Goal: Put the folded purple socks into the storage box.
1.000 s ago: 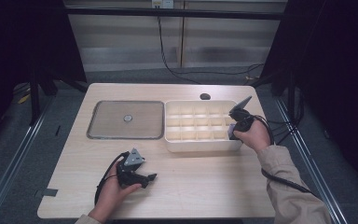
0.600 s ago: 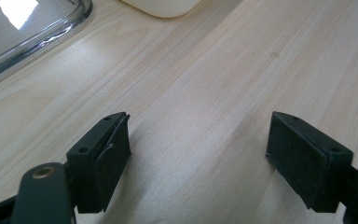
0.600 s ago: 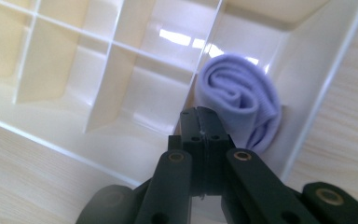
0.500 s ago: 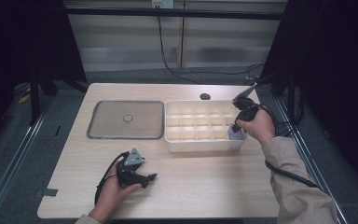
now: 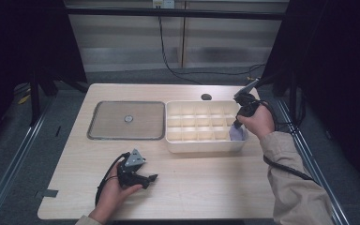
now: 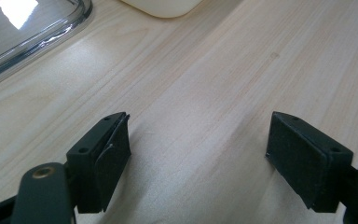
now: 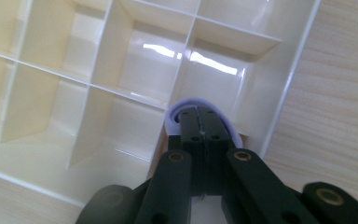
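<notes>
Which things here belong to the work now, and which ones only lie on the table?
In the work:
right tongs, shut
pale purple piece at the jaw tips
divided tray

Only lying there:
clear lid
small dark disc
left tongs, open, resting on the table

Off to the side of your work

You have a shallow metal tray (image 5: 103,131) on the light wooden table (image 5: 206,183), a small round disc (image 5: 128,118) at its middle, and a dark round spot (image 5: 206,97) near the table's far edge.
</notes>
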`<state>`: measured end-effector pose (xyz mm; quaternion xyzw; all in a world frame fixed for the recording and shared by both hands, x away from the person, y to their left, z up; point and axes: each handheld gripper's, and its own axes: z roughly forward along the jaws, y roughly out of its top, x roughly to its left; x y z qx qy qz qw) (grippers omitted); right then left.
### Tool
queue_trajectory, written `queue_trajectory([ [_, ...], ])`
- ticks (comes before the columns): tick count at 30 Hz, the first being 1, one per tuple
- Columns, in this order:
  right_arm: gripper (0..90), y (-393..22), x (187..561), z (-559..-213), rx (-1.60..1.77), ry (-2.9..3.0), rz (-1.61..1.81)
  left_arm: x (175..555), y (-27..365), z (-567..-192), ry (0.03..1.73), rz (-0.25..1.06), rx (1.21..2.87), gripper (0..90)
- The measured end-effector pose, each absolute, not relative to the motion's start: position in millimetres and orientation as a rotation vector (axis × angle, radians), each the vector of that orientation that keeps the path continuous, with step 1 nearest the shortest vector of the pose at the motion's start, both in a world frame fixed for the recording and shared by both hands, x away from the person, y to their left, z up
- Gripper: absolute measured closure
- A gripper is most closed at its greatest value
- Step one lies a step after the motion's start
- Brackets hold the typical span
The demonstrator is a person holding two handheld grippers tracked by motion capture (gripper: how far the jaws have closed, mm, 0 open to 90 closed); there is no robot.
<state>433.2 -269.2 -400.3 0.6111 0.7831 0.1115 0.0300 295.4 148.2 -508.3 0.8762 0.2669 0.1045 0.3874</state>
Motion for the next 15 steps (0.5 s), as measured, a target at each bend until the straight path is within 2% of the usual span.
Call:
queue_trajectory([
  [15,90.0,-265.9,428.1,-427.3,1.908,2.469,0.29,295.3,148.0,-508.6,0.681,0.27,2.226,20.9],
])
